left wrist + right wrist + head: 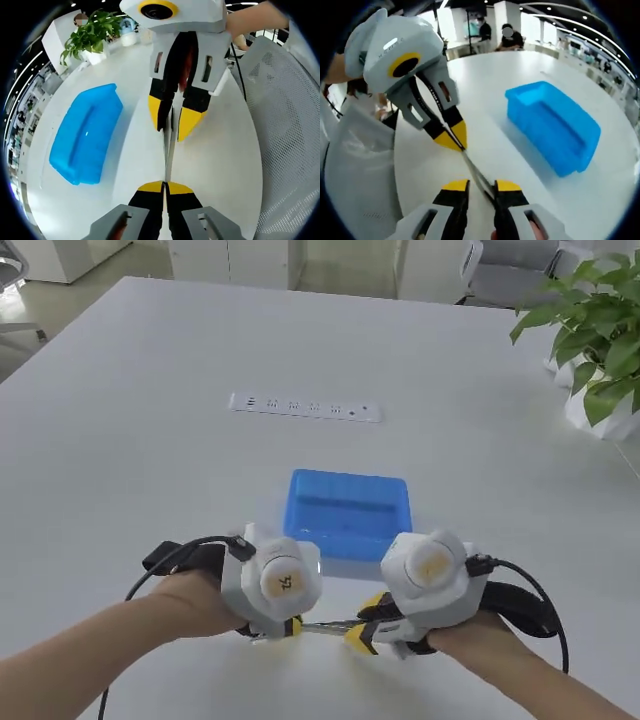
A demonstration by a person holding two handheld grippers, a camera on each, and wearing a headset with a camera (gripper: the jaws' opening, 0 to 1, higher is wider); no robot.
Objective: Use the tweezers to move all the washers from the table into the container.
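Thin metal tweezers [325,627] span the short gap between my two grippers, low over the white table [150,440]. My left gripper [293,625] is shut on one end of the tweezers [167,150], its own jaws closed at the bottom of its view [165,187]. Facing it, my right gripper [360,632] [173,117] grips the other end of the tweezers [475,172], with its jaws close around them [481,187]. A blue rectangular container [350,510] [87,135] [555,122] stands just beyond both grippers; its inside looks bare.
A white power strip [305,407] lies farther back on the table. A potted green plant [600,330] stands at the right edge. A mesh office chair [285,125] is beside the table on the near side. People stand far off [507,35].
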